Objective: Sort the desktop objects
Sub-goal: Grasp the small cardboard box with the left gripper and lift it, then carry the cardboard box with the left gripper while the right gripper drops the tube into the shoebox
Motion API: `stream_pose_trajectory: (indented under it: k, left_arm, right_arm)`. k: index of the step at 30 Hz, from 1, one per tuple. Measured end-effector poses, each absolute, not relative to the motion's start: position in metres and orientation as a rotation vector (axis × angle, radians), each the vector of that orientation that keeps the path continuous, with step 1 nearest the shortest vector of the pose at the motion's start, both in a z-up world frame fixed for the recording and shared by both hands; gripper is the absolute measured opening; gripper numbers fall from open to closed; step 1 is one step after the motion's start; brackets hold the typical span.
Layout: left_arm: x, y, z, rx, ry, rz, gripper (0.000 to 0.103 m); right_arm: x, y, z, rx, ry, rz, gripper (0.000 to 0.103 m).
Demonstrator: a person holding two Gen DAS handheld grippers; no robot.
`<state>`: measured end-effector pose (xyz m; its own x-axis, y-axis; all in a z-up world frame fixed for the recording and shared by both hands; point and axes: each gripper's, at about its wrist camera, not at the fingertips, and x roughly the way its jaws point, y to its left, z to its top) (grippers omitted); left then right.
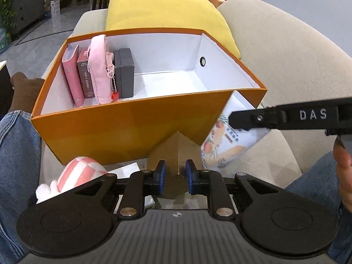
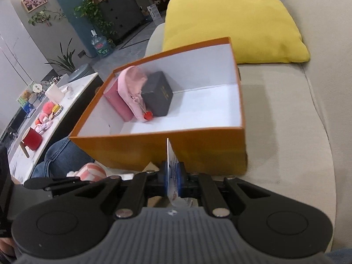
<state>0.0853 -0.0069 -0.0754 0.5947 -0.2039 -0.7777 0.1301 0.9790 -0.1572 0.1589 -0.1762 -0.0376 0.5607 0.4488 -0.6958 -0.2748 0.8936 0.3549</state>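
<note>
An orange box (image 1: 123, 129) with a white inside stands on the sofa; it also shows in the right wrist view (image 2: 198, 151). At its left end stand a pink case (image 1: 71, 77), a dark red photo card box (image 1: 84, 74), a pink plush pouch (image 1: 101, 68) and a black box (image 1: 125, 74). My left gripper (image 1: 175, 172) is open around the corner of a brown cardboard box (image 1: 176, 149), not touching it. My right gripper (image 2: 172, 176) is shut on a white printed card (image 2: 170, 165), held edge-on before the orange box; the card also shows in the left wrist view (image 1: 222, 145).
A pink-and-white striped plush (image 1: 79, 173) and white paper lie at the lower left. A yellow cushion (image 1: 167, 11) sits behind the box on the beige sofa (image 2: 286, 121). My jeans-clad legs flank the scene. A cluttered white table (image 2: 44, 118) stands left.
</note>
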Motion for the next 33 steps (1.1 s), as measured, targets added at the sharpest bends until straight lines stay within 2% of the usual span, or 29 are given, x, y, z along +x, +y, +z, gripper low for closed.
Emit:
stream_pose_trajectory:
  k: [3,4,6,8,15,33]
  left_arm:
    - [0.085,-0.009,-0.073,-0.04,0.918,-0.216,0.023]
    - [0.085,-0.011,-0.072,-0.013,0.918,-0.221,0.026]
    - [0.083,-0.014,-0.071,0.03,0.911,-0.229,0.036]
    - [0.083,-0.018,-0.071,0.075,0.906,-0.23,0.056]
    - [0.083,-0.02,-0.071,0.127,0.919,-0.235,0.067]
    - [0.099,0.007,-0.077,0.046,0.961,-0.149,0.066]
  right_arm:
    - [0.16,-0.171,-0.037,0.227,0.887,0.452,0.008]
    - [0.16,-0.168,-0.036,0.219,0.885,0.452,0.008]
    - [0.16,-0.164,-0.035,0.203,0.877,0.452,0.008]
    - [0.16,-0.161,-0.033,0.194,0.865,0.459,0.008]
    - [0.164,-0.157,-0.023,0.221,0.856,0.523,0.008]
    - [0.17,-0.139,-0.022,0.187,0.859,0.626,0.01]
